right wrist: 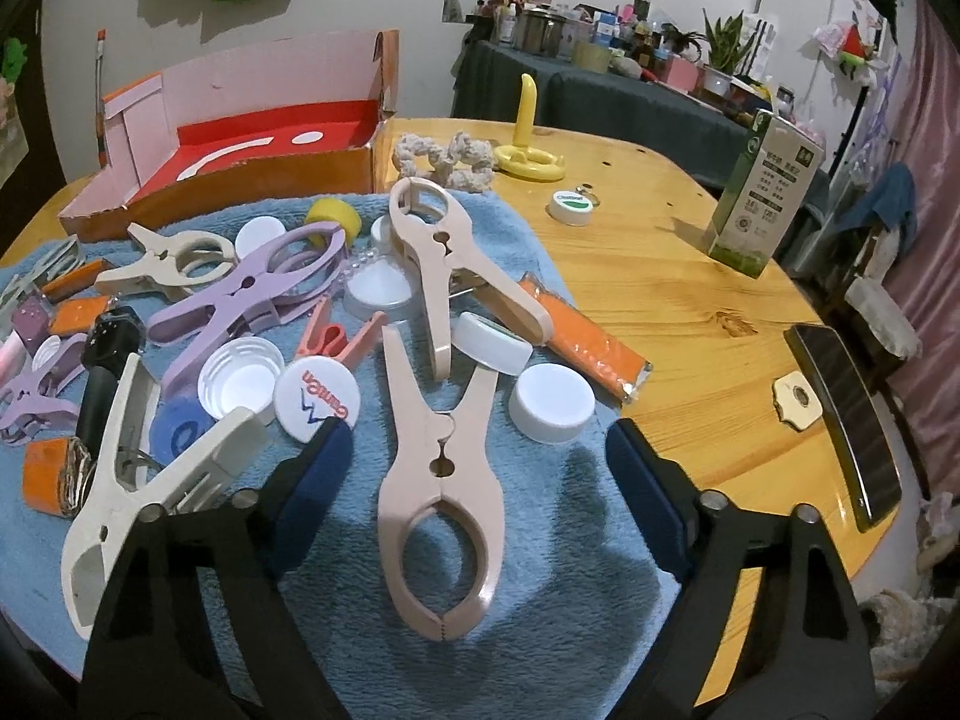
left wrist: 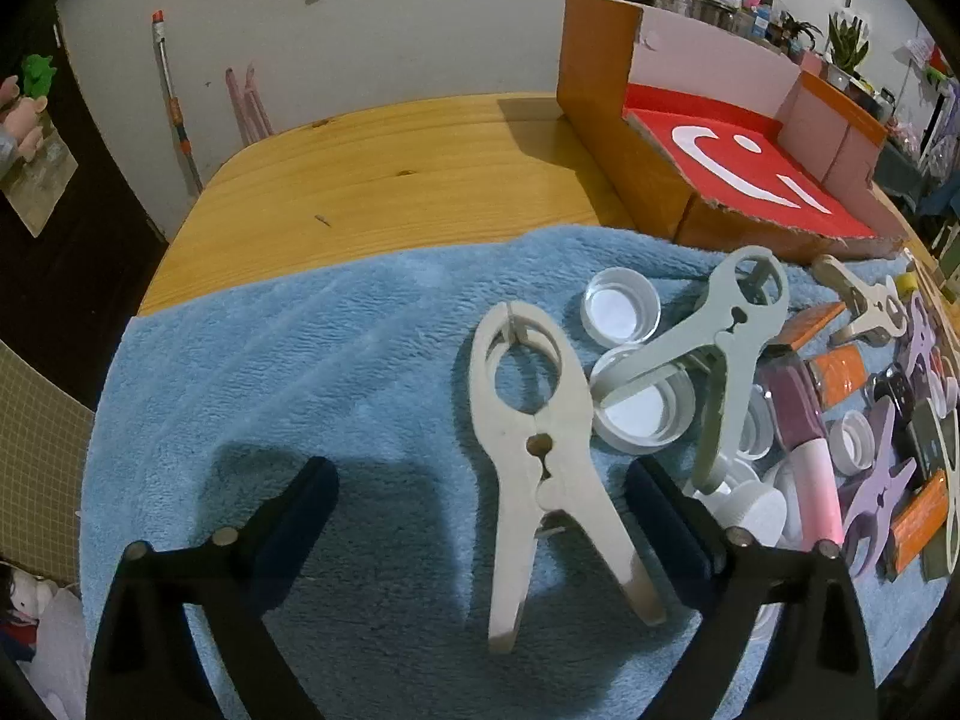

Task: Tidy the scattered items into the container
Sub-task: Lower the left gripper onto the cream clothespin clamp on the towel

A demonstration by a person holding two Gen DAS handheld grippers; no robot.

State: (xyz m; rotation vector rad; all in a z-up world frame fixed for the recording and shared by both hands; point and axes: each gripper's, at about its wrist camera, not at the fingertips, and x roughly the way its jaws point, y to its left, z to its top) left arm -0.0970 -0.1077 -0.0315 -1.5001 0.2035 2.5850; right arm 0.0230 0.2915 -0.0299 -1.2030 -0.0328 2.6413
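Observation:
Clothes pegs, bottle caps and orange packets lie scattered on a blue towel. My left gripper is open, low over the towel, with a cream peg lying between its fingers. My right gripper is open, with a pink peg between its fingers. The container is an open orange cardboard box with a red floor, at the far edge of the towel; it also shows in the right wrist view. Both grippers hold nothing.
A grey-green peg rests on white caps. In the right wrist view a purple peg, a second pink peg, a white cap, a carton, a phone, a yellow stand and a rope toy sit on the wooden table.

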